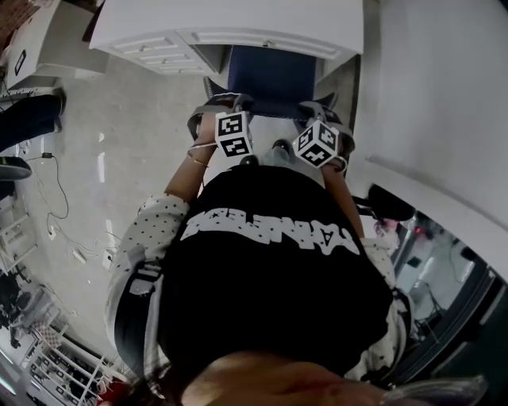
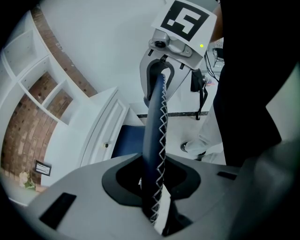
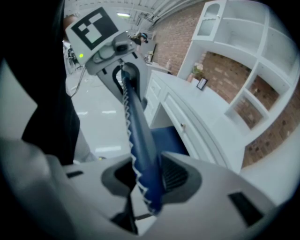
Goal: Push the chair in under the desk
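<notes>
A person looks down over two hand-held grippers, both locked onto the top of a blue chair [image 1: 270,75].

The left gripper [image 2: 153,176] has its jaws clenched on the upper edge of the backrest [image 2: 154,122], a padded dark blue rim with white zigzag stitching that runs straight out from between the jaws. The right gripper [image 3: 149,177] is clamped on the same rim further along, so the two pairs of jaws face each other along the edge.

Beyond and below both pairs of jaws lies the blue seat [image 2: 126,140], its far part already under the white worktop [image 1: 238,20]. The near part of the seat and the backrest stand out from it. The worktop's front edge is well ahead of the jaws. The pale floor [image 1: 135,119] looks smooth.

The chair is probably fairly heavy and rigid in its frame, with soft padding that gives a little under the pads. The covering may let the jaws slip if they are pulled sideways. The legs are hidden, so I cannot tell whether it rolls or drags.

The two spaced holds on the top rim suit a straight, level push. An uneven push would likely swing the chair against the worktop's side.
</notes>
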{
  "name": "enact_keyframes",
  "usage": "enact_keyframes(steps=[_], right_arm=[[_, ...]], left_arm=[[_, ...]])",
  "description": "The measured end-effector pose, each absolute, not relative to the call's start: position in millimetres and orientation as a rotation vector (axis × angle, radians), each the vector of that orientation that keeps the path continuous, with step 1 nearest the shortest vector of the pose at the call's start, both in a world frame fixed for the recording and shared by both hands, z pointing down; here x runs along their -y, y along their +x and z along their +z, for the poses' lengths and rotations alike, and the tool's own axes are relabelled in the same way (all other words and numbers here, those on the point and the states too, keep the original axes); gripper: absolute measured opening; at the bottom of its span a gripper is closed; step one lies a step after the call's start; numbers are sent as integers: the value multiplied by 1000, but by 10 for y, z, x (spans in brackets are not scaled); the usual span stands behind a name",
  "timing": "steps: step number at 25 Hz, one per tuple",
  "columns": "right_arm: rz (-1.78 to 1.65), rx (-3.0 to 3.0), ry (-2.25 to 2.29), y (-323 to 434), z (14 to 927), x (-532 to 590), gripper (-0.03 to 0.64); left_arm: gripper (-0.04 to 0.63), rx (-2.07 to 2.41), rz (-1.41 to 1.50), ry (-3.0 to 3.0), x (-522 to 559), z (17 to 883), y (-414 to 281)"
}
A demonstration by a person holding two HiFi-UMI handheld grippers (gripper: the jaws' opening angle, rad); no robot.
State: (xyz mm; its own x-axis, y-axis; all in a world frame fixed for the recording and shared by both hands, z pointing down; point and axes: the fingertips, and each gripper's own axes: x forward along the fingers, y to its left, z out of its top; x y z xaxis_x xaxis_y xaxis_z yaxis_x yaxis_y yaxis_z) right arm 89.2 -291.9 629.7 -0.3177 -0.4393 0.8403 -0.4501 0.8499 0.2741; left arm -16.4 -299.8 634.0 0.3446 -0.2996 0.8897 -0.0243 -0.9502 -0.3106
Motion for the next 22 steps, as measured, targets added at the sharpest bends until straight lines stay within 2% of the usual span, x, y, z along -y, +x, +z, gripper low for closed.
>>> enact_keyframes(steps=[22], right_arm=[[-69, 2022, 541, 742, 6318, 3233, 126]], left_arm=[[124, -391, -1716, -2312, 3375, 6363, -276]])
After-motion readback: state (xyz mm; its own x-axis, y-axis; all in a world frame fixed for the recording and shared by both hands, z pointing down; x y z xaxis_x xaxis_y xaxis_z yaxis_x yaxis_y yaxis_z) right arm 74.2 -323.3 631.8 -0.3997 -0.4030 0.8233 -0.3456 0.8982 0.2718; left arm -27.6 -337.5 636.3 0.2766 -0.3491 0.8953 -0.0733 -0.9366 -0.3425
